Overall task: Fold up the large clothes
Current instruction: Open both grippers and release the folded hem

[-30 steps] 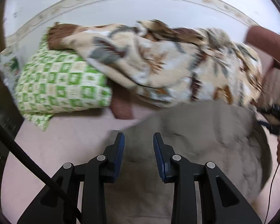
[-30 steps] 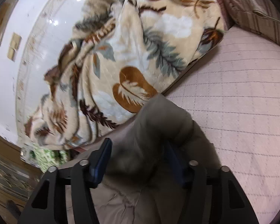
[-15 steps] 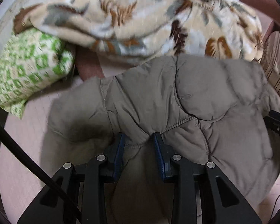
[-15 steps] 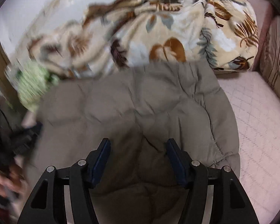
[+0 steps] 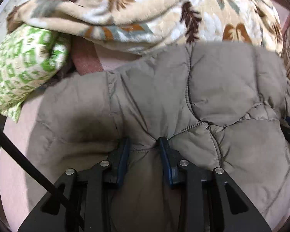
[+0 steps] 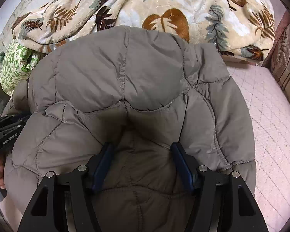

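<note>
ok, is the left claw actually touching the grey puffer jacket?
Touching. In the left wrist view the left claw has both fingers pressed into a bunched fold of the grey puffer jacket, fabric filling the space between them.

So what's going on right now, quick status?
Left gripper and right gripper both clamped on the grey puffer jacket. Jacket spread on the bed. Leaf-print blanket just beyond.

The bed (image 6: 264,116) has a pink quilted cover; a jacket (image 6: 145,73) lies near, a blanket (image 6: 145,5) far, a pillow (image 5: 25,67) far left.
</note>
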